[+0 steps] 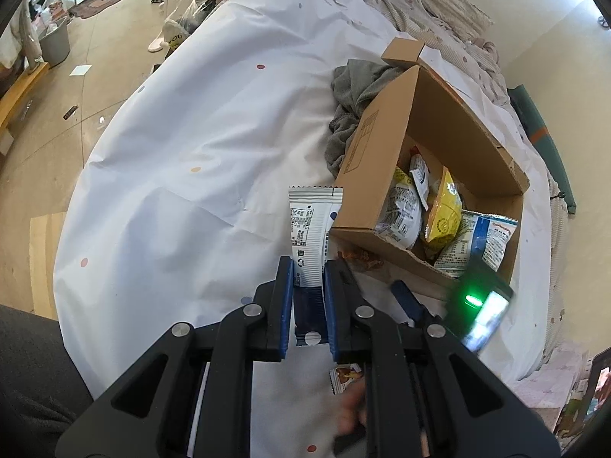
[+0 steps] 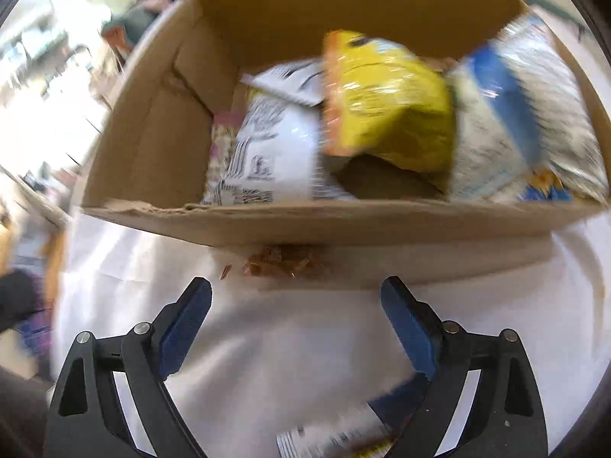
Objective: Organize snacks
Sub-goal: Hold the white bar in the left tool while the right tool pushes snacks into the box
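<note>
My left gripper (image 1: pixel 308 267) is shut on a silver-and-blue snack packet (image 1: pixel 311 225), held upright just left of the open cardboard box (image 1: pixel 366 152). That box (image 2: pixel 160 114) holds several snacks: a white bag (image 2: pixel 275 152), a yellow bag (image 2: pixel 385 95) and a blue-and-white bag (image 2: pixel 519 122). My right gripper (image 2: pixel 296 288) stands open above the white sheet in front of the box, nothing between its fingers. A small brown snack pack (image 2: pixel 282 263) lies against the box's near wall. Another packet (image 2: pixel 336 439) lies below the right gripper.
The box sits on a white dotted bed sheet (image 1: pixel 191 133). A grey cloth (image 1: pixel 355 91) is bunched behind the box, with rumpled bedding (image 1: pixel 439 11) farther back. The bed's edge drops to a wooden floor (image 1: pixel 57 114) on the left.
</note>
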`<state>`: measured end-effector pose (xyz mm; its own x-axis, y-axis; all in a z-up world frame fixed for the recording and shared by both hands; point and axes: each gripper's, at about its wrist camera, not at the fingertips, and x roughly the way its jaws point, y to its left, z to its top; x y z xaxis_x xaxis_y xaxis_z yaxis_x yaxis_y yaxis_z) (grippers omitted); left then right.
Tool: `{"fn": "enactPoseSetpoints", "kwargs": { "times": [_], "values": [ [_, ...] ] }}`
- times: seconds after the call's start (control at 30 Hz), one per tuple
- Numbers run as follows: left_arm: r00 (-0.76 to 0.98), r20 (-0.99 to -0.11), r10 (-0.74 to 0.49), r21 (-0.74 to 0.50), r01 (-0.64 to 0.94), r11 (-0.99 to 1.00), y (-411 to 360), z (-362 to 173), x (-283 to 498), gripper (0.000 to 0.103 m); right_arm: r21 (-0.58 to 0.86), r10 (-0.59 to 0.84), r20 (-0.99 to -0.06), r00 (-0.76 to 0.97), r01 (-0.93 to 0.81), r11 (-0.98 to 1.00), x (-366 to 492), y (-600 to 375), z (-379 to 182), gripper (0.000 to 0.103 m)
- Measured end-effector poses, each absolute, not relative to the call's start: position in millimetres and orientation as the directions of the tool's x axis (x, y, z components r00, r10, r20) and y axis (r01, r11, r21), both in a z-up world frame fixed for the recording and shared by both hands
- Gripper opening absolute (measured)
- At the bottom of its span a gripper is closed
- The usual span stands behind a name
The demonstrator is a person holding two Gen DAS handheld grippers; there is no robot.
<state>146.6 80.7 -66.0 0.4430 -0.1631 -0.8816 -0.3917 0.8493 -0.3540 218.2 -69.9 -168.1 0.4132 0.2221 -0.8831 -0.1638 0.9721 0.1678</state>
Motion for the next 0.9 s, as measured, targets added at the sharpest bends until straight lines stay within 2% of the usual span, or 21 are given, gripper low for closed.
{"fn": "enactPoseSetpoints", "kwargs": {
  "times": [0.2, 0.27, 0.3, 0.4, 0.53, 0.7, 0.9],
  "values": [
    [0.442, -0.880, -0.172, -0.362, -0.392, 0.846, 81.2, -66.2, 147.6, 0.013, 0.068, 0.110, -0.904, 0.413, -0.116, 0.991, 229.8, -53.5, -175.8, 0.092],
    [0.438, -0.882, -0.174, -0.362, -0.393, 0.845, 80.1, -67.1, 148.3, 0.013, 0.066, 0.110, -0.904, 0.414, -0.119, 0.991, 230.8, -53.8, -176.5, 0.085],
    [0.437, -0.882, -0.175, -0.362, -0.392, 0.846, 79.5, -67.2, 148.5, 0.013, 0.061, 0.102, -0.903, 0.417, -0.110, 0.992, 230.5, -52.0, -175.9, 0.077],
    [0.438, -0.882, -0.176, -0.362, -0.387, 0.848, 76.6, -66.2, 149.5, 0.013, 0.072, 0.122, -0.897, 0.424, -0.133, 0.989, 228.0, -63.6, -173.9, 0.063],
    [0.438, -0.882, -0.174, -0.358, -0.381, 0.853, 74.6, -66.6, 149.1, 0.013, 0.074, 0.135, -0.890, 0.435, -0.153, 0.985, 218.8, -69.3, -170.4, 0.056],
    [0.431, -0.887, -0.166, -0.348, -0.389, 0.853, 75.5, -69.3, 149.0, 0.013, 0.112, 0.166, -0.883, 0.439, -0.148, 0.983, 212.9, -80.2, -159.8, 0.050],
    [0.430, -0.889, -0.160, -0.339, -0.382, 0.860, 72.7, -69.4, 150.0, 0.013, 0.134, 0.185, -0.880, 0.438, -0.146, 0.980, 202.3, -97.6, -149.0, 0.049]
  ]
}}
